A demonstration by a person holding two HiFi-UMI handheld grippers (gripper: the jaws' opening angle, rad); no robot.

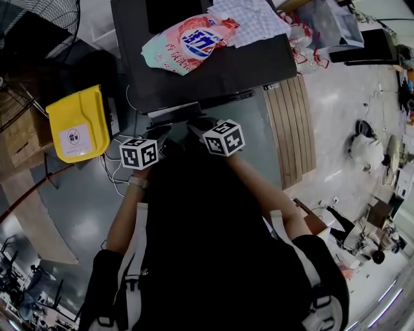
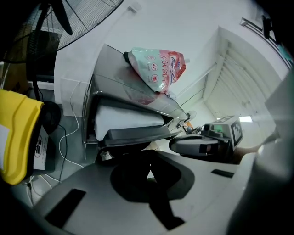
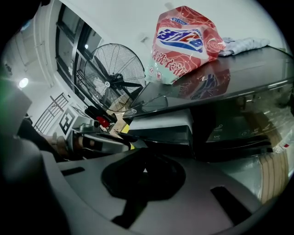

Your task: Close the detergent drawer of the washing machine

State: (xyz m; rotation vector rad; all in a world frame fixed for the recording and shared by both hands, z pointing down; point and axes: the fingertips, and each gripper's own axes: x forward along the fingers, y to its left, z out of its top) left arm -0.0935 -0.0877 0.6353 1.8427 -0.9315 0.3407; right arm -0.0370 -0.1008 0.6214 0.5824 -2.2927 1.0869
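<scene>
The washing machine (image 1: 259,61) fills the upper middle of the head view, and its dark, glossy top reaches toward 12 o'clock. On this top a pink and white detergent bag (image 1: 189,42) lies, with a checked cloth (image 1: 249,19) at about 2 o'clock from it. The detergent drawer (image 2: 126,121) is at the machine's upper front corner and stands pulled out: a pale, white inner tray under the top, with a dark curved front panel toward the camera. In the head view the drawer is only a thin grey strip at 12 o'clock from the two marker cubes. The left gripper (image 2: 149,158) has its jaws pressed together with nothing between them, just below the panel. The right gripper (image 3: 143,167) is closed in the same way and empty, with the drawer at its 12 o'clock. Whether either tip touches the panel, I cannot tell. The person's dark torso (image 1: 207,245) covers the machine's front, and the jaws themselves are mostly black shadow.
</scene>
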